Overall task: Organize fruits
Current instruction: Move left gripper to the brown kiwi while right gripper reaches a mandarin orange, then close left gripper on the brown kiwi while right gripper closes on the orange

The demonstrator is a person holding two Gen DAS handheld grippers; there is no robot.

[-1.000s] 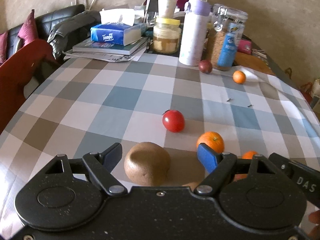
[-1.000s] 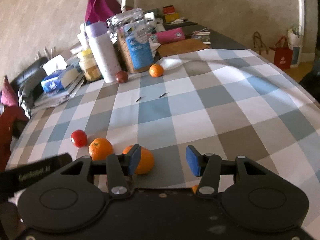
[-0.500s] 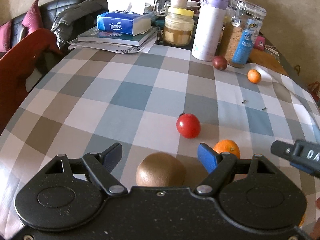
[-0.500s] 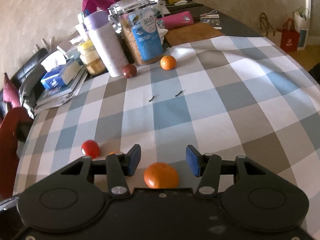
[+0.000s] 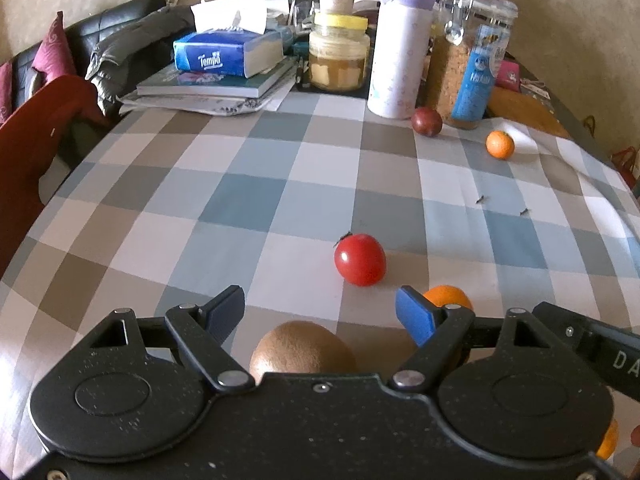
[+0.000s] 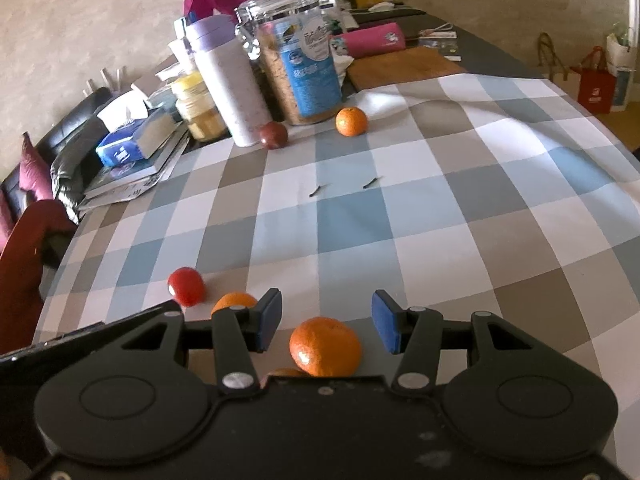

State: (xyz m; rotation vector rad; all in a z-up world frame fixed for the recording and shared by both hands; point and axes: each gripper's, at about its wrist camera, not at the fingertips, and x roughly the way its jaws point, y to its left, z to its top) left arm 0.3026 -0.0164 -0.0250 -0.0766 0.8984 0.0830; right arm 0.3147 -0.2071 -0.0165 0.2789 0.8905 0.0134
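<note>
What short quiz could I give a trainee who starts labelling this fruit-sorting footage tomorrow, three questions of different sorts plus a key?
1. True or false: the left gripper is shut on the kiwi.
2. Which fruit lies between the right gripper's jaws? A tomato, B orange, C plum.
3. Fill in: the plum sits beside the white ____.

Key: 1 false, the jaws stand open around it. 2 B, the orange. 3 bottle.
</note>
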